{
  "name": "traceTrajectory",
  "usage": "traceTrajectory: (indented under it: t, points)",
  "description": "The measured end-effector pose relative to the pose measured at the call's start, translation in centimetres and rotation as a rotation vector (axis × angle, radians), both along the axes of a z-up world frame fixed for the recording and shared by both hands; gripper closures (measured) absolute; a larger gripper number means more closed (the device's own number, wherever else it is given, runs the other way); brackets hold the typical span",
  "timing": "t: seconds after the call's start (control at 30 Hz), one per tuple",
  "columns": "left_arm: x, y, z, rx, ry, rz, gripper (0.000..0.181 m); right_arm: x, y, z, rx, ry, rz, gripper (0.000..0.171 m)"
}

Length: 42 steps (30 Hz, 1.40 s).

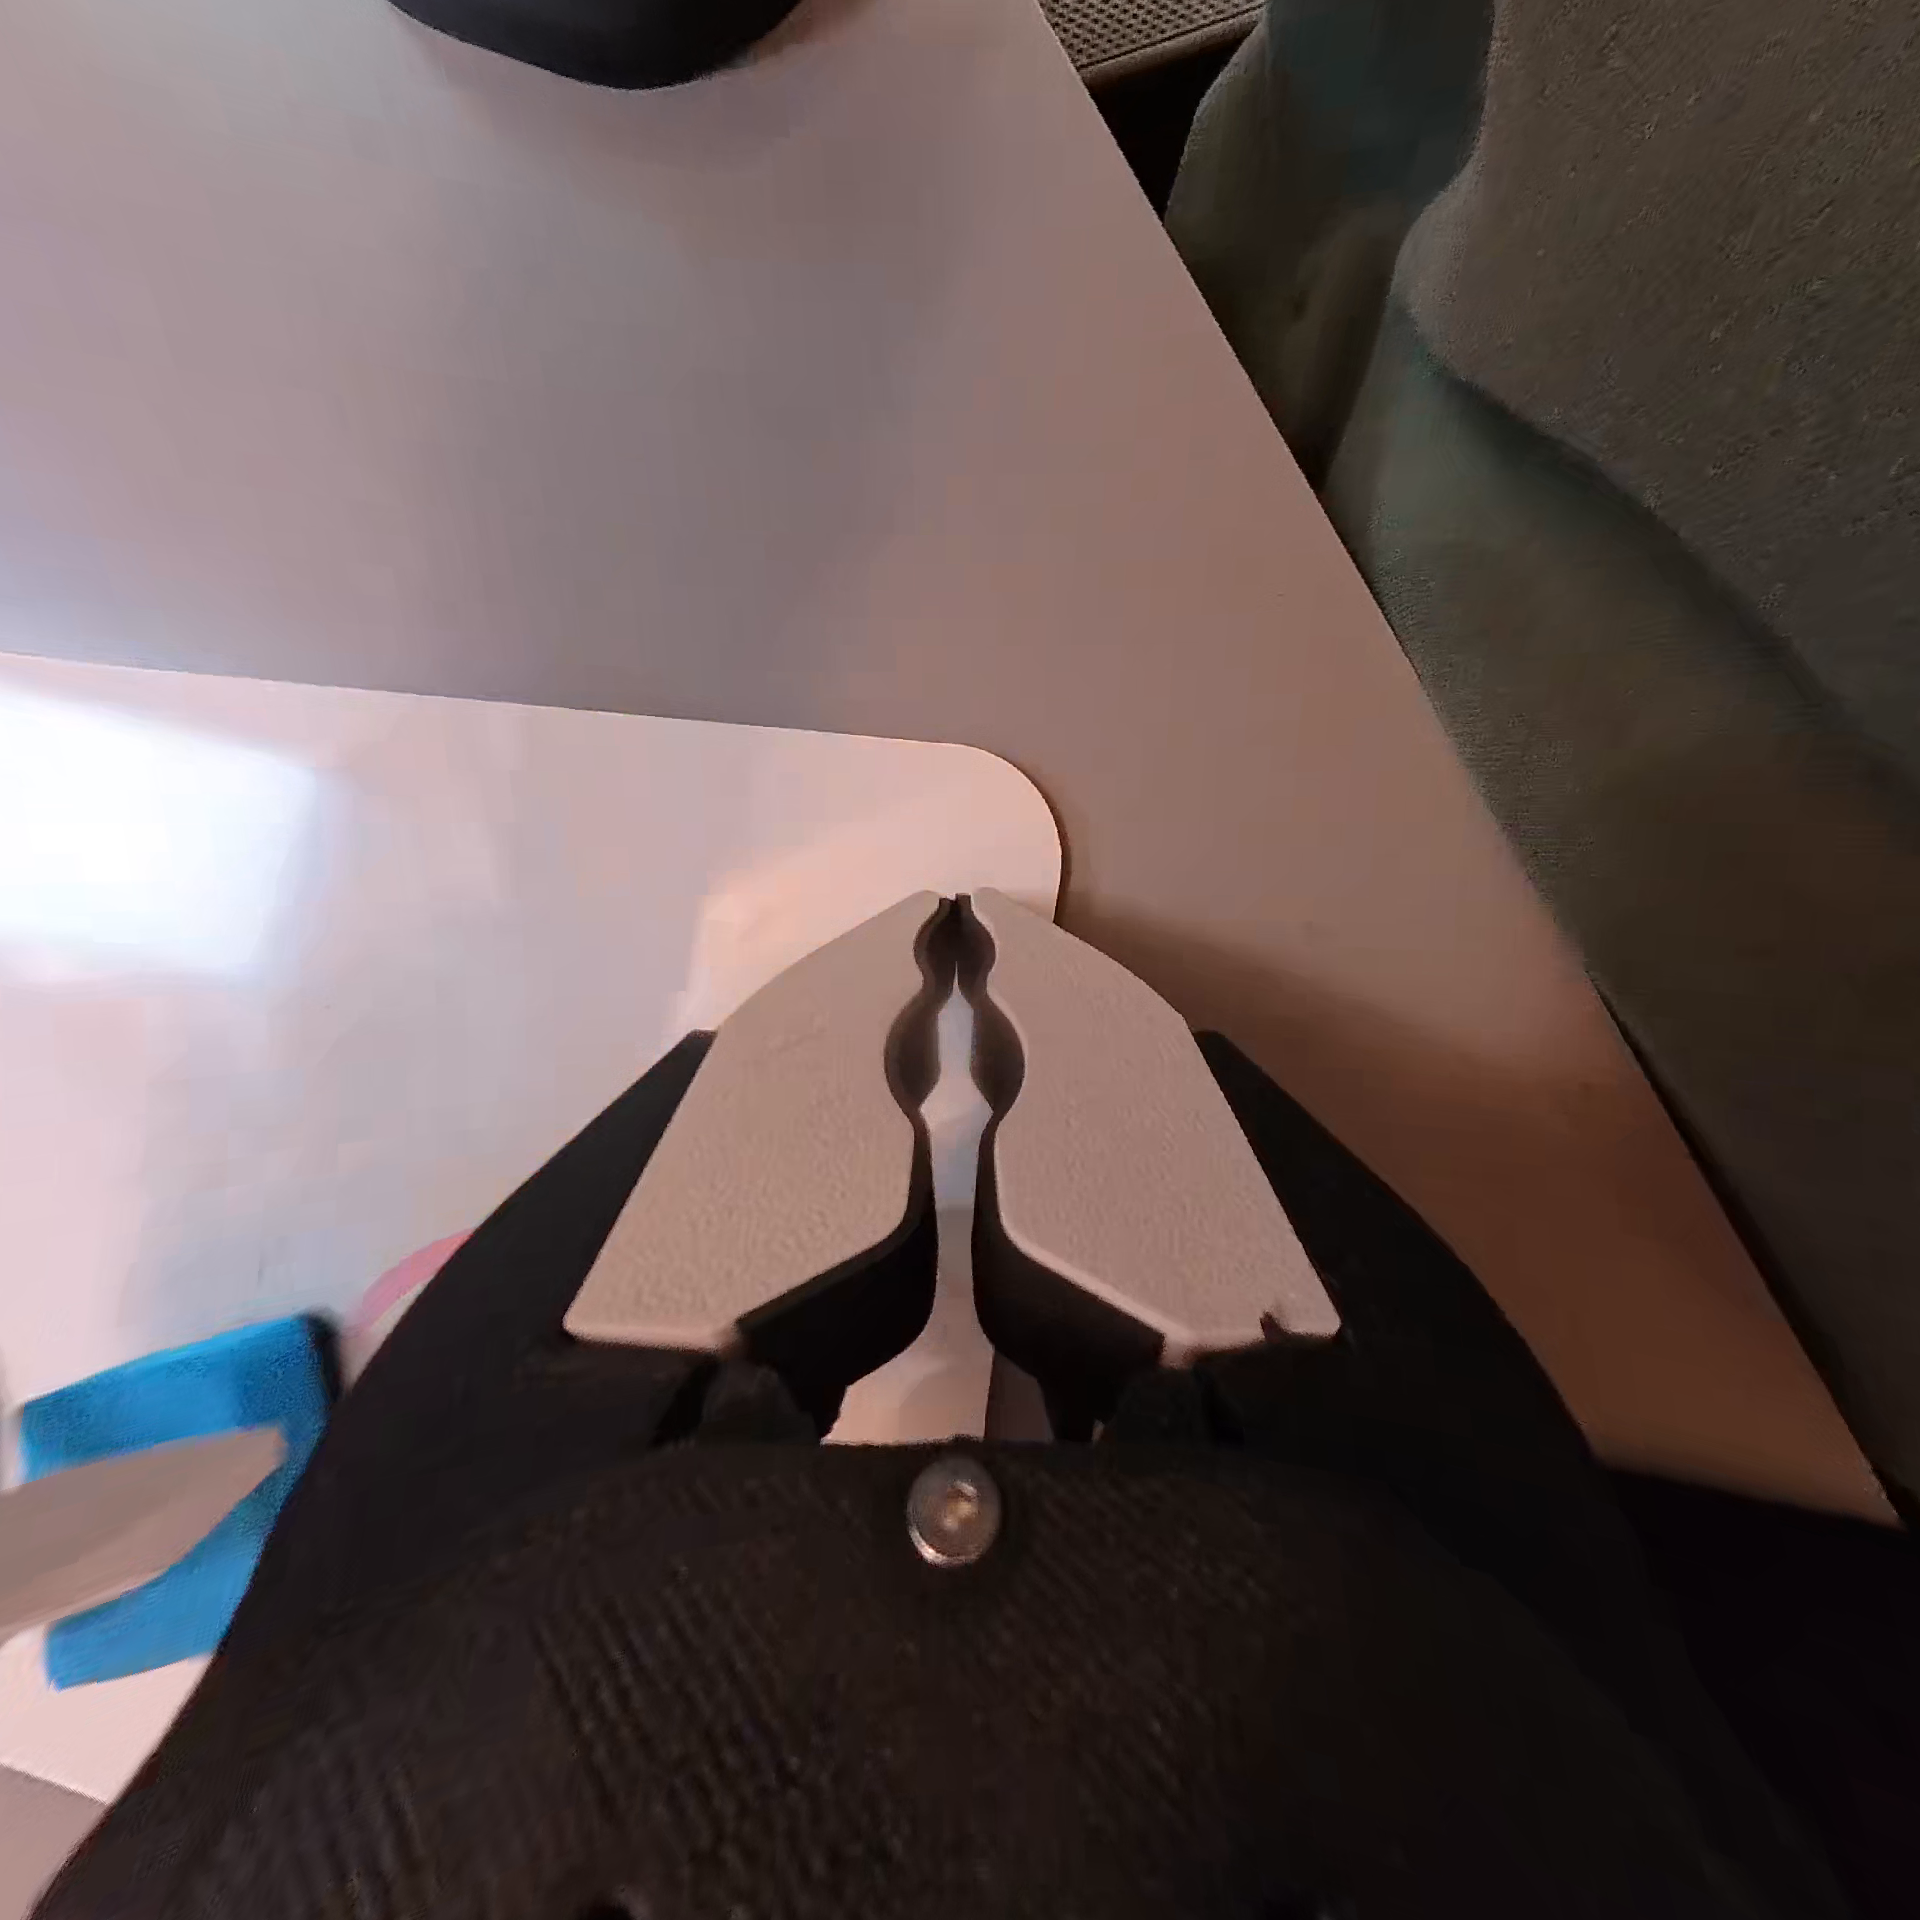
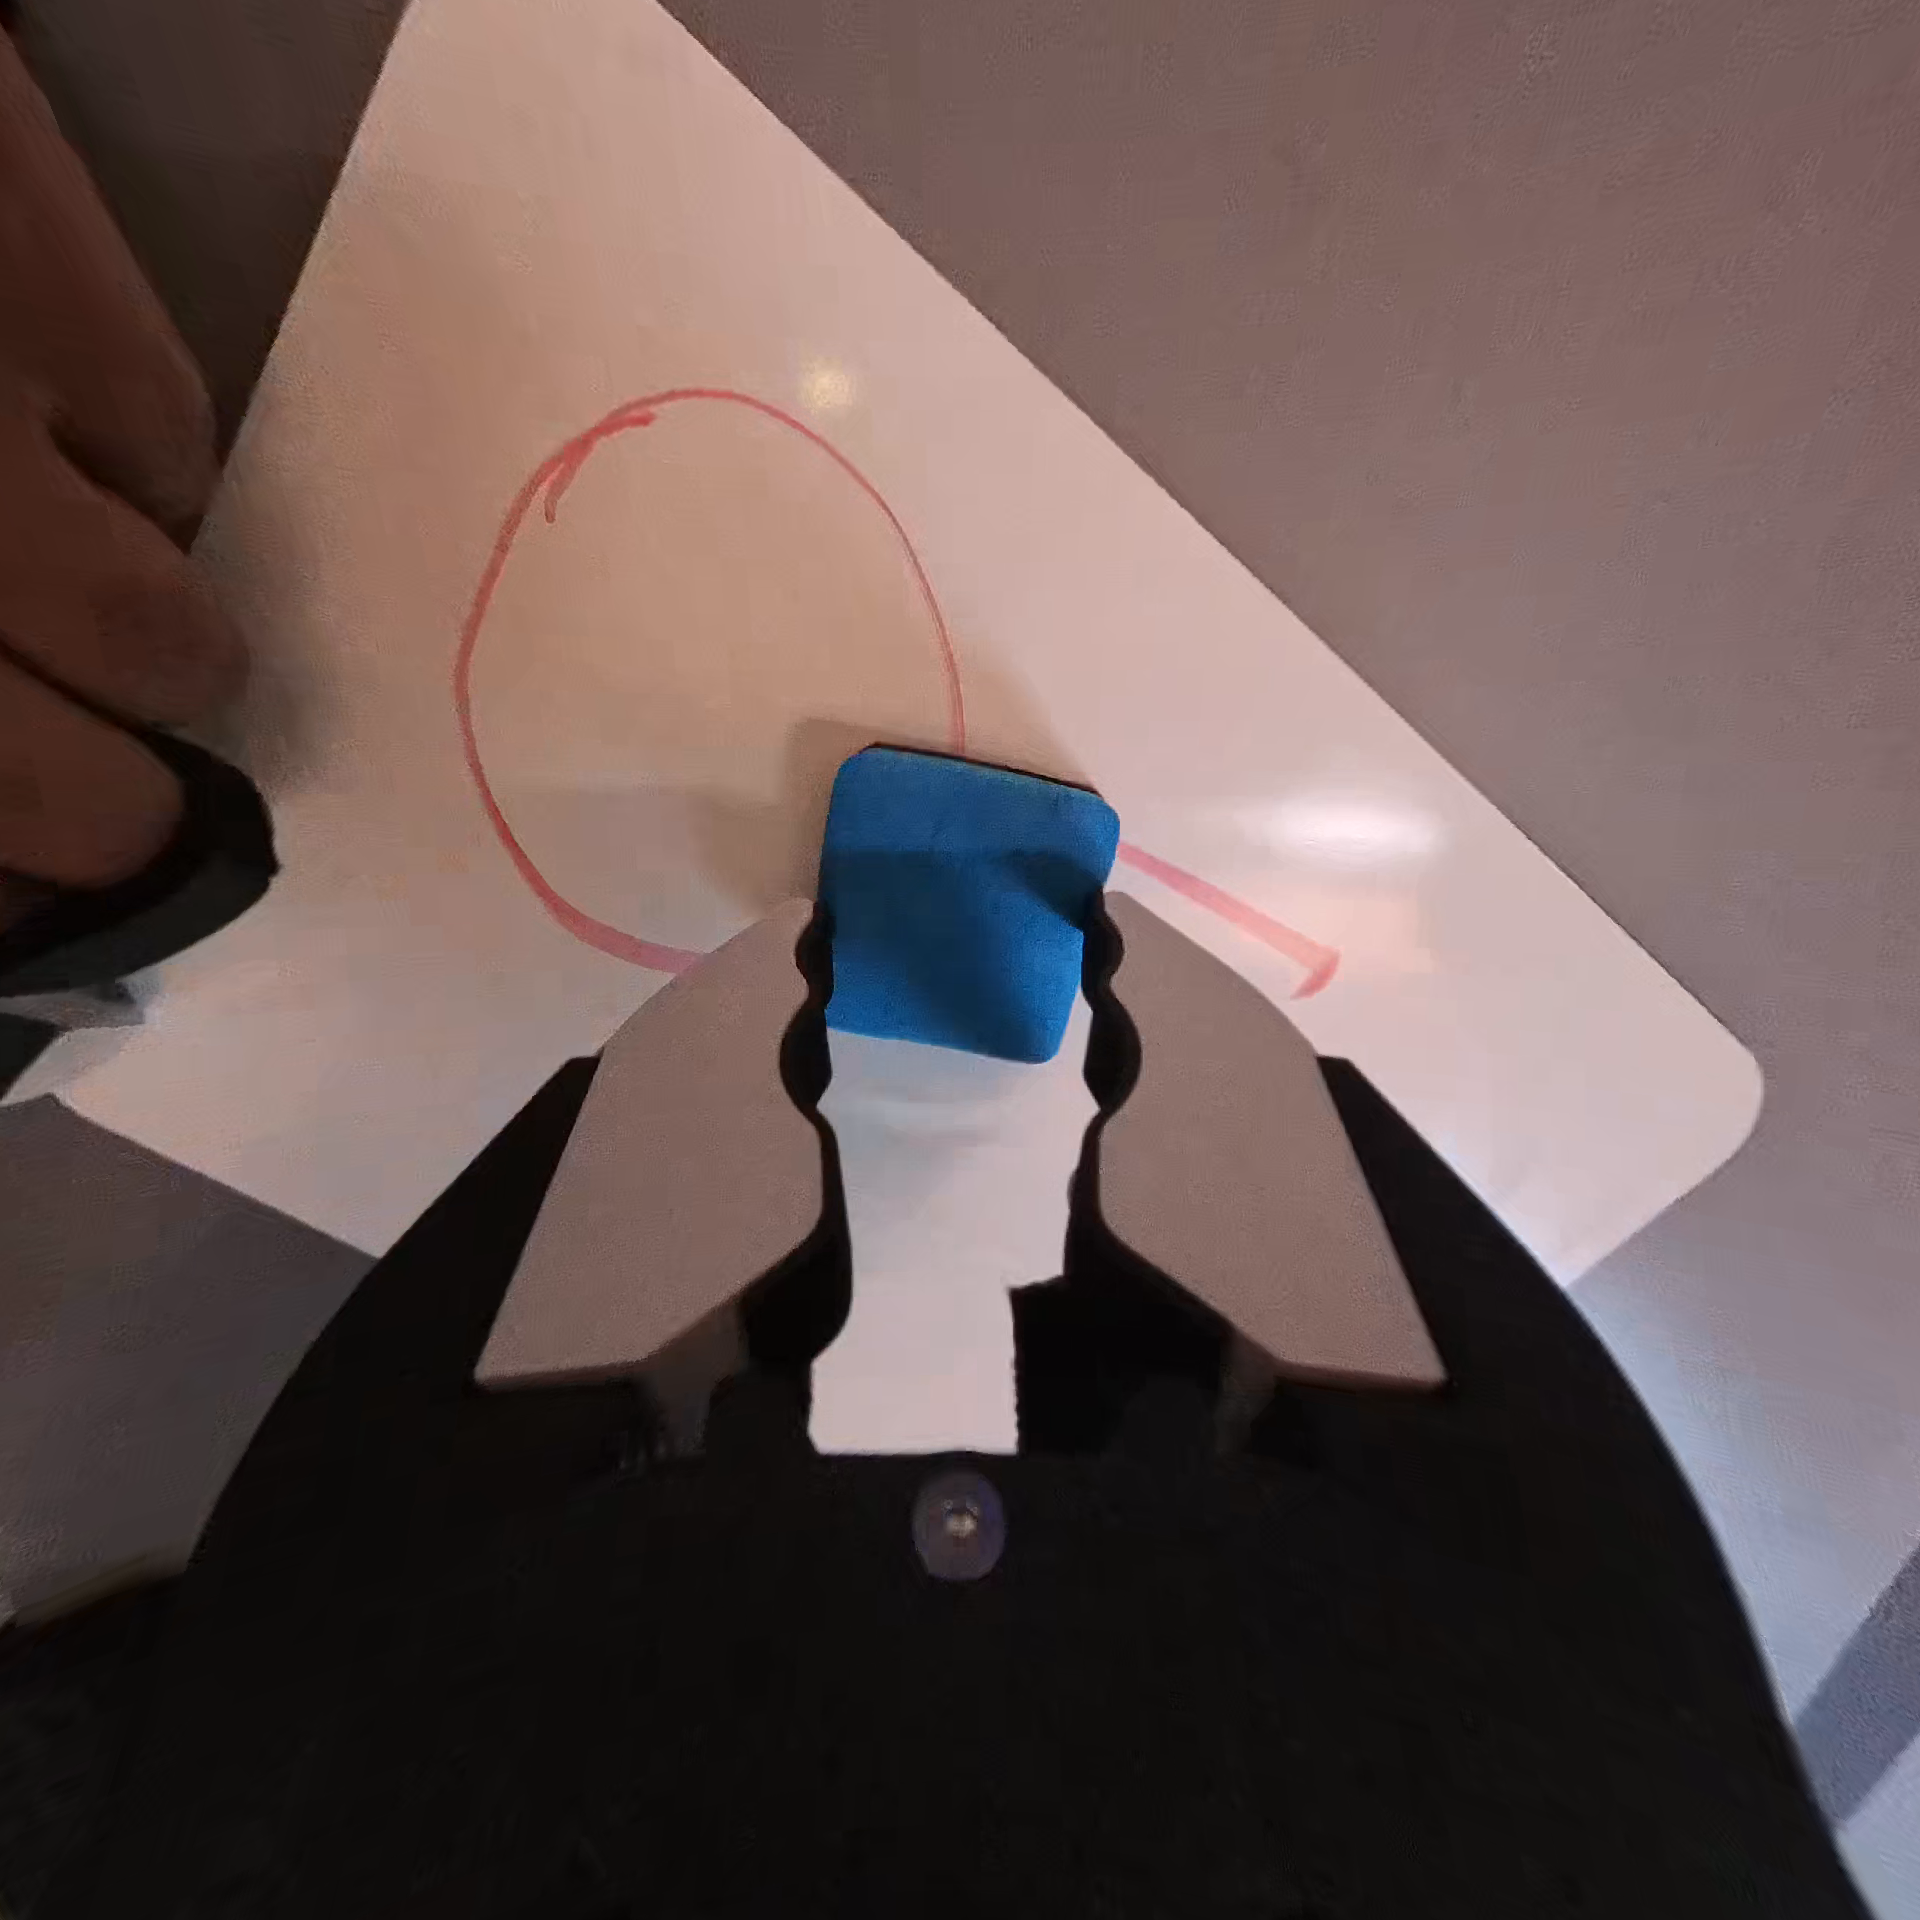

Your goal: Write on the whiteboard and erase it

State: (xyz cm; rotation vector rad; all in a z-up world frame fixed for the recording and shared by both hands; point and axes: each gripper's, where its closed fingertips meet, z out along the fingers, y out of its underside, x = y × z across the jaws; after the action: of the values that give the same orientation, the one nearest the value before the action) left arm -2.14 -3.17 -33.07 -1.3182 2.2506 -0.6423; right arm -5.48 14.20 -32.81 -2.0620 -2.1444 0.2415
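Note:
A white whiteboard [image 2: 1403, 1060] lies flat on a grey table [image 2: 1455, 364]. A red drawn circle [image 2: 488, 582] with a tail running right is on it. My right gripper [image 2: 956, 909] is shut on a blue eraser [image 2: 951, 935], which sits on the board at the circle's lower right edge. In the left wrist view the board [image 1: 416, 935] fills the left side, and my left gripper [image 1: 956, 902] is shut and empty with its tips at the board's rounded right corner. I cannot tell whether the tips touch the board. The eraser [image 1: 177, 1444] and a bit of red line [image 1: 416, 1273] show blurred at lower left.
Green upholstery [image 1: 1662, 520] runs along the table's right edge [image 1: 1299, 520]. A black object [image 1: 582, 31] sits at the table's far side. A person's hand [image 2: 94, 623] on the left gripper's black body [image 2: 145, 883] shows at the board's left edge.

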Motion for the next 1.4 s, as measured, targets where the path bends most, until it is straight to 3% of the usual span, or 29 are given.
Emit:
traceTrajectory:
  t: [0.13, 0.2, 0.27, 0.33, 0.37, 0.47, 0.5, 0.57, 0.67, 0.7, 0.73, 0.83, 0.87, 0.93, 1.07, 1.13, 1.2, 1.33, 1.4]
  points:
    - [0.0, 0.0, 0.0, 0.006, -0.001, -0.005, 0.181, 1.2, 8.9, -0.1, -0.054, 0.057, -0.329, 0.125]
    - [-0.1, 0.1, 0.0, 0.008, -0.003, -0.008, 0.181, 0.2, 6.5, -0.2, -0.058, 0.065, -0.240, 0.125]
    - [-0.1, 0.1, 0.0, -0.013, -0.008, -0.010, 0.181, -1.1, 0.5, 0.0, -0.111, 0.039, -0.066, 0.125]
    - [-0.2, 0.1, 0.1, -0.020, -0.009, -0.016, 0.181, -1.0, -1.2, 0.1, -0.061, 0.013, 0.035, 0.125]
    - [-0.2, 0.2, 0.1, -0.011, -0.006, -0.017, 0.181, -0.8, 0.1, 0.1, -0.085, 0.021, -0.027, 0.125]
    - [-0.2, 0.3, 0.1, -0.001, 0.000, -0.010, 0.181, 0.8, 9.1, 0.2, -0.004, 0.046, -0.300, 0.125]
    - [-0.2, 0.3, 0.1, 0.007, 0.002, -0.007, 0.181, 0.8, 9.6, 0.3, -0.029, 0.050, -0.321, 0.125]
    - [-0.3, 0.3, 0.1, 0.018, 0.005, -0.002, 0.181, -0.2, 7.0, 0.4, -0.046, 0.032, -0.227, 0.125]
    - [-0.3, 0.3, 0.1, -0.004, 0.005, 0.000, 0.181, -1.3, -1.5, 0.6, -0.112, -0.023, 0.039, 0.126]
    - [-0.3, 0.3, 0.1, -0.012, 0.007, 0.000, 0.181, -1.1, -2.1, 0.7, -0.086, -0.039, 0.085, 0.125]
    - [-0.4, 0.3, 0.1, -0.014, 0.009, -0.001, 0.181, -0.9, -1.0, 0.7, -0.095, -0.033, 0.042, 0.125]
    - [-0.5, 0.2, 0.1, 0.010, 0.017, 0.001, 0.181, 2.1, 7.2, 0.8, -0.008, 0.000, -0.236, 0.125]
    - [-0.6, 0.1, 0.1, 0.012, 0.016, 0.000, 0.181, 2.7, 7.2, 0.7, -0.024, 0.028, -0.266, 0.126]
    - [-0.7, -0.4, 0.1, -0.013, 0.017, -0.013, 0.181, 3.2, 3.9, 0.7, -0.037, 0.030, -0.199, 0.126]
    - [-0.7, -0.4, 0.1, -0.034, 0.019, -0.023, 0.181, 3.6, -6.5, 0.7, -0.083, -0.009, -0.039, 0.126]
    - [-0.6, -0.6, 0.1, -0.013, 0.020, -0.028, 0.181, 4.0, -9.1, 0.7, -0.076, -0.024, -0.028, 0.126]
    - [-0.5, -1.1, 0.1, -0.006, 0.020, -0.041, 0.181, 3.8, -8.4, 0.7, -0.075, -0.029, -0.069, 0.125]
    - [-0.4, -1.2, 0.1, 0.009, 0.012, -0.028, 0.181, 2.4, -0.4, 0.7, -0.022, 0.010, -0.249, 0.125]
    - [-0.5, -1.2, 0.1, 0.012, -0.004, -0.010, 0.181, 1.5, -2.8, 0.7, -0.009, -0.036, -0.149, 0.125]
